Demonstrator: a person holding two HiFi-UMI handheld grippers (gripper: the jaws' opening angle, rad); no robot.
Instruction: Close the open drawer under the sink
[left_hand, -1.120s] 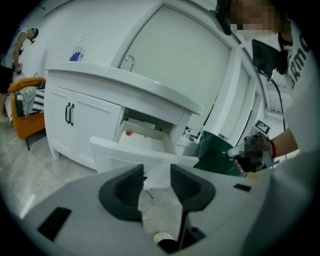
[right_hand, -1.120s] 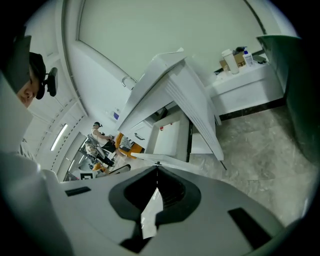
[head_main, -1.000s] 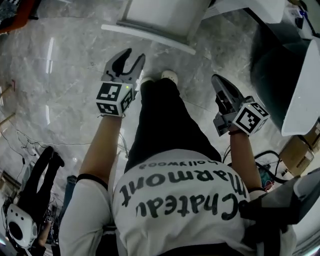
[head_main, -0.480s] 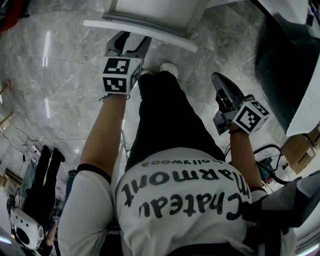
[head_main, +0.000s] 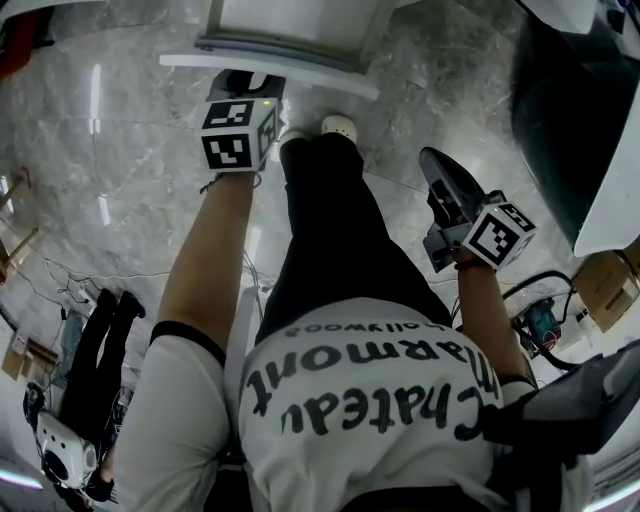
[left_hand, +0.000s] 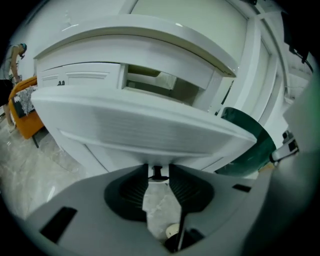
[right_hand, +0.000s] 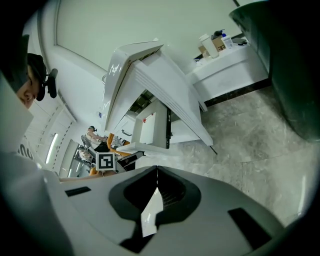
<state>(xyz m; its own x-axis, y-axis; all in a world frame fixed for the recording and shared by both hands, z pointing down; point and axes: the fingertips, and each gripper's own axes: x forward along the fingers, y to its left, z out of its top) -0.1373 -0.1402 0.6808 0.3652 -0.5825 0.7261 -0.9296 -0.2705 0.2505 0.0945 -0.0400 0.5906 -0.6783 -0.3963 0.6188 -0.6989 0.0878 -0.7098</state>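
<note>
The open white drawer (head_main: 270, 62) juts out at the top of the head view; in the left gripper view its front panel (left_hand: 135, 130) fills the middle, under the sink counter (left_hand: 150, 30). My left gripper (head_main: 245, 85) reaches under the front's lower edge. Its jaws (left_hand: 159, 176) are closing on a small dark knob (left_hand: 159, 171), which sits between the tips and touches both. My right gripper (head_main: 432, 162) hangs apart over the marble floor to the right, shut and empty (right_hand: 156, 169). From the right gripper view the drawer (right_hand: 150, 127) shows pulled out of the cabinet.
A dark green tub (head_main: 560, 110) stands at the right, close to the cabinet (left_hand: 250, 145). The person's black-trousered leg and white shoe (head_main: 338, 127) are just below the drawer. A cardboard box (head_main: 600, 290) and cables lie at right; a far counter holds bottles (right_hand: 217, 42).
My left gripper has moved forward and down to the drawer front, and its jaws now sit under the front's edge around the knob. The right gripper has sunk slightly.
</note>
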